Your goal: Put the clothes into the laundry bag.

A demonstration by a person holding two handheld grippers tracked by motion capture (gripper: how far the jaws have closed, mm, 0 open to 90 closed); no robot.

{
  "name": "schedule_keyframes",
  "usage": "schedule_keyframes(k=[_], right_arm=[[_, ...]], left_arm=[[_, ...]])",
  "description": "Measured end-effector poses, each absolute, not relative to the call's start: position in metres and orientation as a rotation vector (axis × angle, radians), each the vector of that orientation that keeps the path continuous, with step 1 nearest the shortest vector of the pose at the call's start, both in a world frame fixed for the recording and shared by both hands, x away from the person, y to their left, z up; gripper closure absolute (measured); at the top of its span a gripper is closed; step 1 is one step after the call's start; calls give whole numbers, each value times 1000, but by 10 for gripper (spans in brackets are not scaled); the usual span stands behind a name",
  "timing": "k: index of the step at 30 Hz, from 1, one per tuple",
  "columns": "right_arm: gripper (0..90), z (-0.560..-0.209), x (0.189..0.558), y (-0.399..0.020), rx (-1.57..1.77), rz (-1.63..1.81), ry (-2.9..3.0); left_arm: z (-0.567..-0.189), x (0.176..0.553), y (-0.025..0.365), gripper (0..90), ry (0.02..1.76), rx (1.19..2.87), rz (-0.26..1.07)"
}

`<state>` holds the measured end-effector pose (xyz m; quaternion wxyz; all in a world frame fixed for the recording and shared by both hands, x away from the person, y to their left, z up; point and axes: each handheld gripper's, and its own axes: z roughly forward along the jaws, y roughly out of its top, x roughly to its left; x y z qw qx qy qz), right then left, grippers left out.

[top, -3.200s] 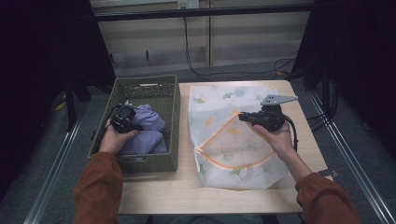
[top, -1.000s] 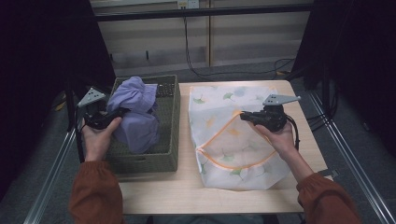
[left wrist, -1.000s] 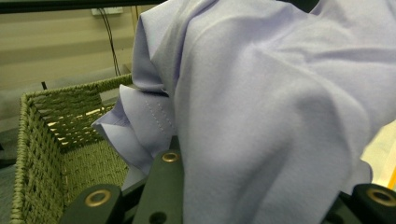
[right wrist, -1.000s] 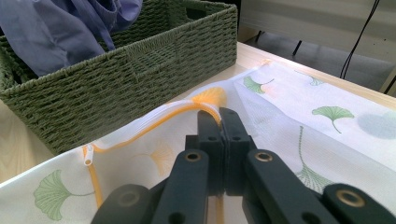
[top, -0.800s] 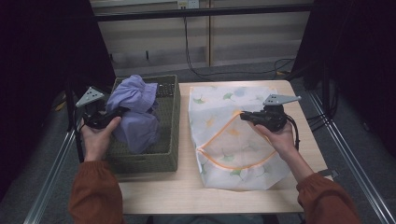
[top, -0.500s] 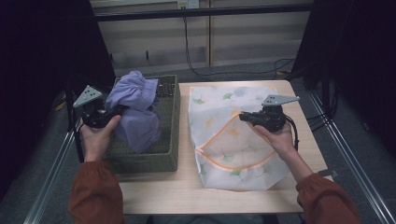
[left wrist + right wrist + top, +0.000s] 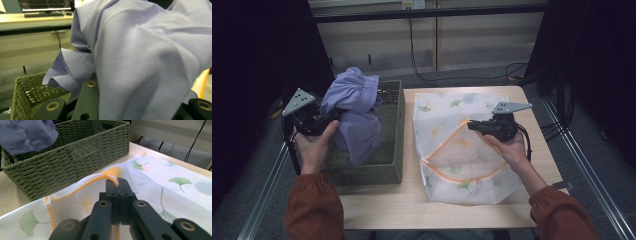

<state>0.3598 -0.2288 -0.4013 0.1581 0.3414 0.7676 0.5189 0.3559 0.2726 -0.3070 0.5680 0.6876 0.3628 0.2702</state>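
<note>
You are holding the left gripper (image 7: pixel 328 120) at the left of the high view, beside the left wall of the green woven basket (image 7: pixel 391 150). Its jaws are clamping the purple garment (image 7: pixel 354 112), which is hanging in a bunched mass over the basket's left half, with its lower edge dangling inside the basket. In the left gripper view, the cloth is draping over the jaws and covering the centre and right of the frame, and the basket rim is showing at the lower left.

You are holding the right gripper (image 7: pixel 472 125) at the centre right of the high view, above the white mesh laundry bag (image 7: pixel 462 150) printed with green leaves, which is lying flat on the wooden table (image 7: pixel 377 210) just to the right of the basket. In the right gripper view, the jaws are standing pressed together on the bag's orange-edged opening (image 7: pixel 100 178), lifting that edge slightly off the bag's lower layer. The basket is occupying the upper left of that view.
</note>
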Motion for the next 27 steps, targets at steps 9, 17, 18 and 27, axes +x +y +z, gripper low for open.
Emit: schedule_keyframes(k=[9,17,18,27], right_arm=[[897,-402,360,-228,971,1486,2200],[897,-402,360,-228,971,1483,2203],[897,-402,360,-228,969,1483,2204],[897,-402,359,-227,960,1490,2206]], left_arm=[[-298,350,274,759,829,1583,634],[-288,342,275,760,810,1558,640],[-287,342,275,760,804,1549,636],[-282,343,272,760,785,1547,621]])
